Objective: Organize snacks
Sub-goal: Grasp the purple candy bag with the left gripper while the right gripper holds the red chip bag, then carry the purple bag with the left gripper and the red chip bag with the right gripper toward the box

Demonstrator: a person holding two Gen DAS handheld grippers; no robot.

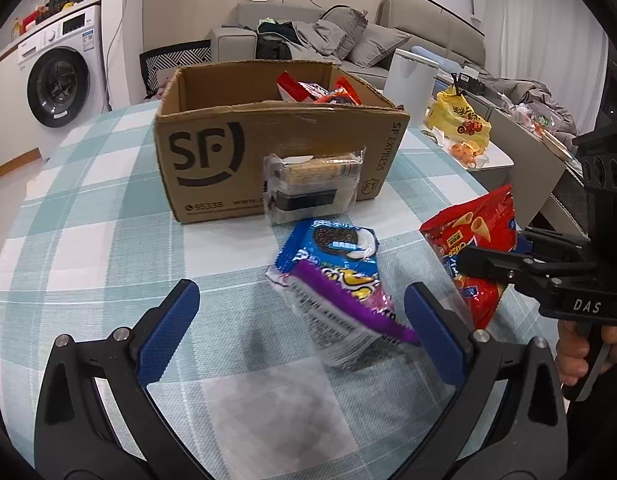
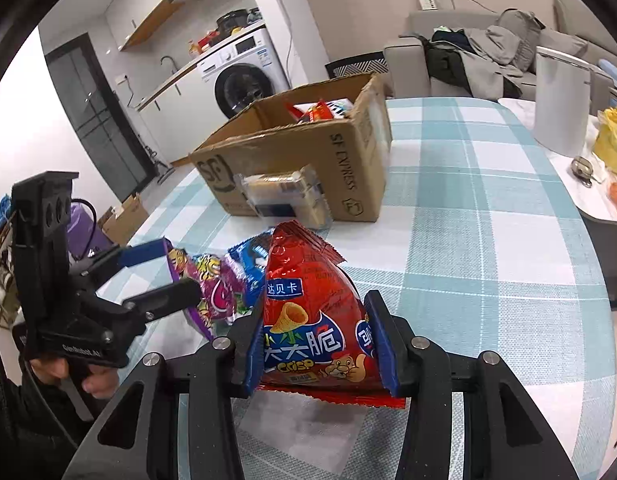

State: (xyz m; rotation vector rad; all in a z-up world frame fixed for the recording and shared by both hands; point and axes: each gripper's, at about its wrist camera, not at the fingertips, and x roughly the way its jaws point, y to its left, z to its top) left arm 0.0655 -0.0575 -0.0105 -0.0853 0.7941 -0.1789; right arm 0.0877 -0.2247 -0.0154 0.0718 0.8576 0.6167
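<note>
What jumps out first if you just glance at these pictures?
The red crisp bag, clamped in the right gripper in the foreground. Behind it stands an open cardboard box with snacks inside, on the checked tablecloth. The left gripper gapes around a purple packet.

We see a matt brown corrugated-cardboard box (image 1: 276, 152) on a woven teal-and-white checked tablecloth (image 1: 108, 240); a glossy, crinkled red foil crisp bag (image 2: 312, 320) sits between ribbed blue pads (image 2: 382, 344) on matt black plastic arms with bright metal pins.
</note>
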